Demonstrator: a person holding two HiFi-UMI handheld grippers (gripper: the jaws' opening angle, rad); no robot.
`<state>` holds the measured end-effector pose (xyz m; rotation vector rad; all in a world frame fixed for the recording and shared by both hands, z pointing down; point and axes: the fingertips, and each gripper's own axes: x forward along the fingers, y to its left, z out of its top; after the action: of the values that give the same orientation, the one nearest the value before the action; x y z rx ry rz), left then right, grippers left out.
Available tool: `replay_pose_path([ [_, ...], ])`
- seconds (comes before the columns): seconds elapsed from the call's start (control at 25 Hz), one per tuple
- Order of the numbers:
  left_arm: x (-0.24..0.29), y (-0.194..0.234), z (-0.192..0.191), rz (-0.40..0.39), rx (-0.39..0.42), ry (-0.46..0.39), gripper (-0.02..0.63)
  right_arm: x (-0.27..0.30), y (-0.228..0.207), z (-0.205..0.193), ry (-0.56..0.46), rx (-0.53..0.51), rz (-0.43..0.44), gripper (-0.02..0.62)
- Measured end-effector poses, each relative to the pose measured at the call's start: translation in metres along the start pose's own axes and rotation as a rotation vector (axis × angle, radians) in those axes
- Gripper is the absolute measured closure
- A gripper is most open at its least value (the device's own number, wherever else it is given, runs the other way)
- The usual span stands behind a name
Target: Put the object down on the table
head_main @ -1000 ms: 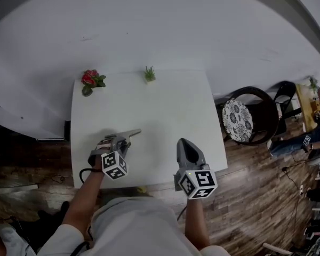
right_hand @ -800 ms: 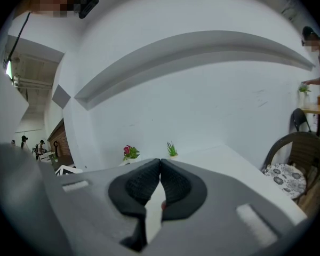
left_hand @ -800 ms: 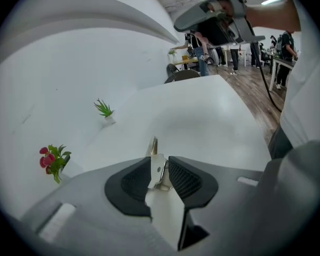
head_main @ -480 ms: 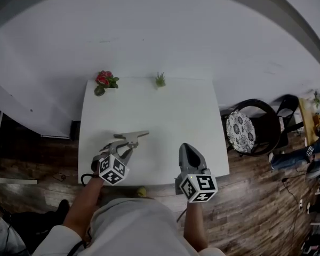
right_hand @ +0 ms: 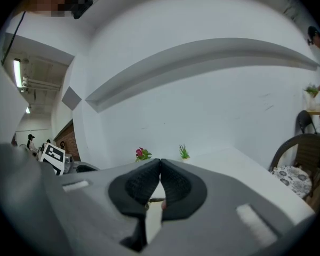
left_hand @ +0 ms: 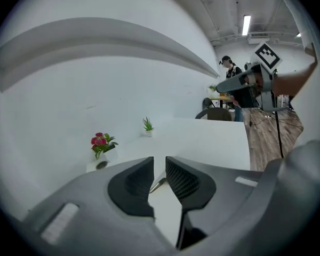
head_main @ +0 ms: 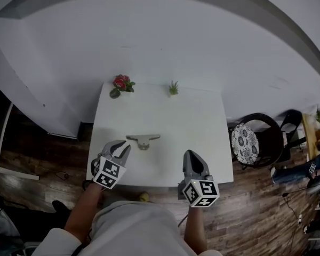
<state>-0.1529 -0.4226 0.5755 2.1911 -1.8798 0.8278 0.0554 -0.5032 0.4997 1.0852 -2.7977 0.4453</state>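
A grey T-shaped metal piece (head_main: 143,140) lies flat near the middle of the white table (head_main: 202,121). My left gripper (head_main: 124,146) is just near and left of it, apart from it. Its jaws are closing, still with a gap and nothing between them. In the left gripper view the left gripper (left_hand: 159,161) frames a sliver of the metal piece (left_hand: 159,183) through that gap. My right gripper (head_main: 191,154) hovers over the table's near right part with its tips together and nothing held; the right gripper view shows the right gripper (right_hand: 160,164) shut.
A pot of red flowers (head_main: 121,83) and a small green plant (head_main: 173,87) stand at the table's far edge by the white wall. A dark chair with a patterned cushion (head_main: 244,141) is to the right. A yellow-green ball (head_main: 144,197) shows at the near edge.
The metal piece was at the left jaws' tips before; now it lies free on the table. The left gripper has drawn back toward the near edge. The right gripper has barely moved.
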Motion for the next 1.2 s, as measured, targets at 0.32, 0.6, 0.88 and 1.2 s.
replay_pose_path([
  [0.32, -0.059, 0.039, 0.02, 0.106, -0.114, -0.119, 0.568, -0.002, 0.033, -0.001, -0.002, -0.023, 0.031, 0.592],
  [0.6, -0.115, 0.07, 0.026, 0.178, -0.202, -0.204, 0.586, -0.008, 0.061, 0.004, -0.011, -0.046, 0.033, 0.592],
  [0.88, -0.172, 0.088, 0.03, 0.244, -0.238, -0.286, 0.597, -0.029, 0.086, 0.005, -0.023, -0.064, 0.016, 0.592],
  [1.2, -0.229, 0.088, 0.042, 0.263, -0.235, -0.404, 0.597, -0.061, 0.103, 0.011, -0.06, -0.08, -0.024, 0.592],
])
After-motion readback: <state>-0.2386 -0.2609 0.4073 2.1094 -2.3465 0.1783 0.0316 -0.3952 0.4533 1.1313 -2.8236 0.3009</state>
